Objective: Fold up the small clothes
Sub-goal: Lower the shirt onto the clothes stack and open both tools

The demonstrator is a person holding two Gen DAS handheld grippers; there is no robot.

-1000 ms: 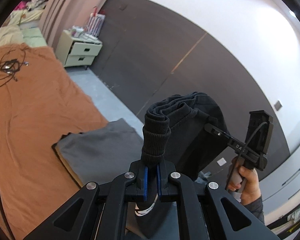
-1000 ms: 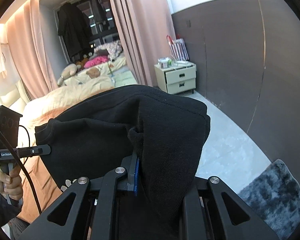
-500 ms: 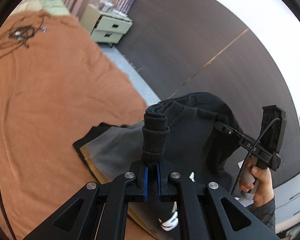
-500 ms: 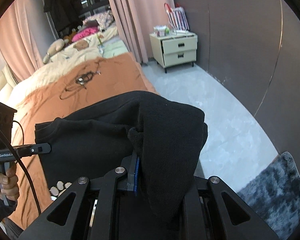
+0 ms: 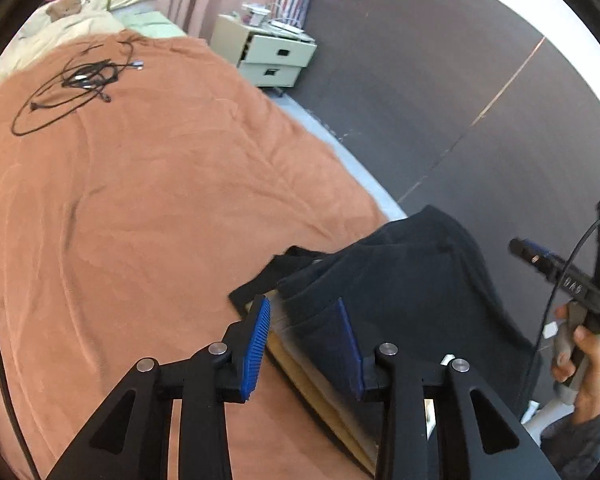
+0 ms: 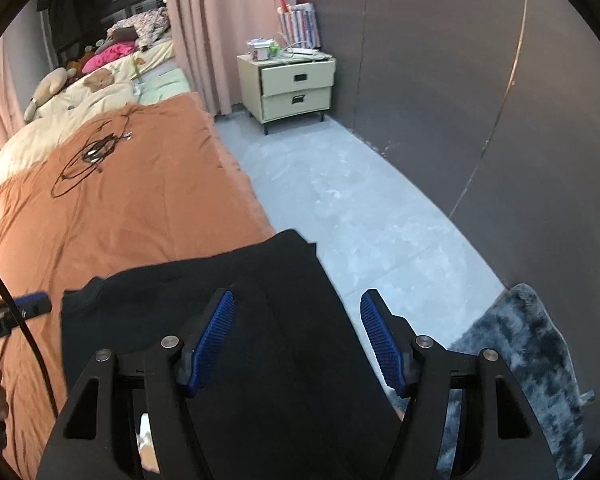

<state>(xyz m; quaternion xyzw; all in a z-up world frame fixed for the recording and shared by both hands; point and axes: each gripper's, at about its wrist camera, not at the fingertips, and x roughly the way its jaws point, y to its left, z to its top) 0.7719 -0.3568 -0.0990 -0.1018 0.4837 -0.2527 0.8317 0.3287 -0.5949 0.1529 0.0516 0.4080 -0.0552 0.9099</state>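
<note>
A black garment (image 5: 404, 280) lies spread over a stack of folded clothes (image 5: 320, 380) at the right edge of the bed. My left gripper (image 5: 304, 344) hovers just over its near-left hem. Its jaws are opening, the hem lies loose between them, and the blue pads (image 5: 256, 344) do not press on it. In the right wrist view the same black garment (image 6: 220, 280) lies under my right gripper (image 6: 296, 336). Those jaws are opening too, wide apart, with cloth below them but not pinched. A hand (image 5: 584, 344) holds the right gripper (image 5: 540, 260) at the garment's far side.
The orange bed cover (image 5: 140, 200) stretches left and ahead, with a coiled black cable (image 5: 76, 80) on it. Pillows and plush toys (image 6: 80, 80) lie at the head. A cream nightstand (image 6: 292, 88), grey floor (image 6: 360, 200) and a fluffy grey rug (image 6: 520, 360) lie right of the bed.
Both grippers held the black garment up in shut jaws. It has come down onto the folded stack, and both pairs of jaws have let go and spread apart.
</note>
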